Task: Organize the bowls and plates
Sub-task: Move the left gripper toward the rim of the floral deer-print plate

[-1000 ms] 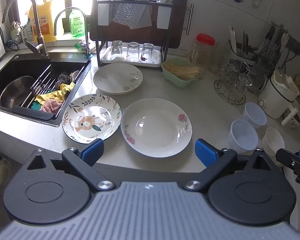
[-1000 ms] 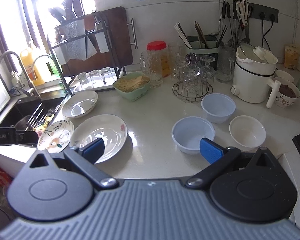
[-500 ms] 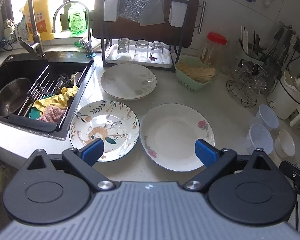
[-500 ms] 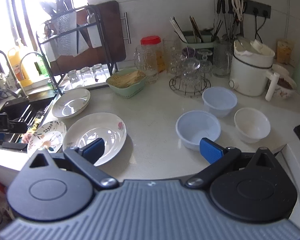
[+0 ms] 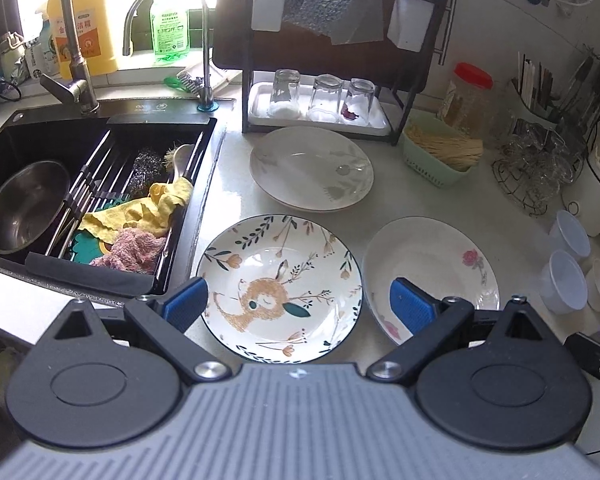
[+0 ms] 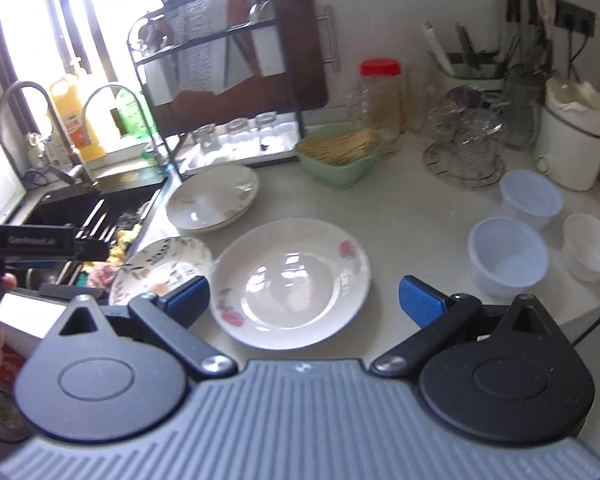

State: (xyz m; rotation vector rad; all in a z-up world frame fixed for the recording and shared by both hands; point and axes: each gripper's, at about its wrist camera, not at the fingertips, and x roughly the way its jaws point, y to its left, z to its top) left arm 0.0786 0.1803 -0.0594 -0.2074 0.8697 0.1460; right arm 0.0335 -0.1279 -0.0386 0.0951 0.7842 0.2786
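My left tongs [image 5: 298, 300] hang spread wide over the deer plate [image 5: 280, 288] beside the sink [image 5: 100, 136]; right tongs [image 6: 304, 298] — equally agape, empty — frame the rose plate [image 6: 292, 280] on the table [image 6: 412, 216], ready for stacking.

Pale stone countertop [image 5: 236, 184] beside a black sink. Near: deer-pattern plate [image 5: 279, 288], with rose-print plate [image 5: 432, 268] to its right. Far: plain white plate [image 5: 312, 168], dish rack [image 5: 320, 80], green basket [image 5: 440, 156]. Right: three small bowls [image 6: 508, 256].
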